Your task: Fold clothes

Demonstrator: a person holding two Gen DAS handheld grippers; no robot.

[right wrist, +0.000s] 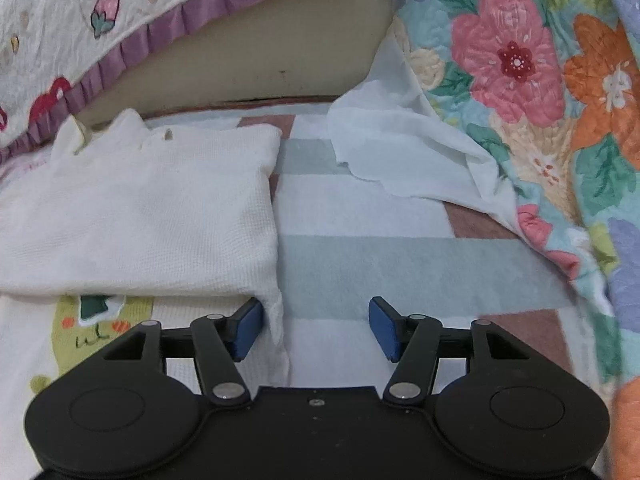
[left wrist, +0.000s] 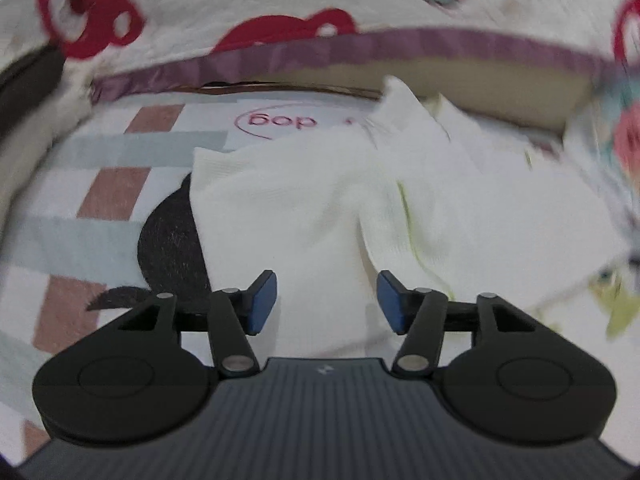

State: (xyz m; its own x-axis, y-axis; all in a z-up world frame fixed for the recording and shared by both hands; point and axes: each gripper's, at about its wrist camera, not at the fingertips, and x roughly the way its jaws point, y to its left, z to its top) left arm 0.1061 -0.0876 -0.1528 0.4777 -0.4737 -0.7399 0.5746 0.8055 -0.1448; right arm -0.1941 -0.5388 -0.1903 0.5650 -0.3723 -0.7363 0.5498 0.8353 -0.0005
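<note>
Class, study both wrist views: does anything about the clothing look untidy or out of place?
Yes. In the left wrist view the white knit garment lies rumpled, one part sticking up at the far end. In the right wrist view its folded edge droops beside the right gripper.

My garment [right wrist: 136,208] lies folded on the blanket [right wrist: 360,264], its upper layer resting over a lower layer that reaches back toward me. Its edge sits just inside the left fingertip of my right hand-held gripper [right wrist: 316,328], whose jaws stand apart over the blanket. My left hand-held gripper [left wrist: 326,302] hovers over the garment's [left wrist: 304,216] near side, jaws apart. Behind the garment runs a ruffled quilt [right wrist: 60,12]. A flowered quilt [right wrist: 540,80] lies to the right, well apart from the garment.
</note>
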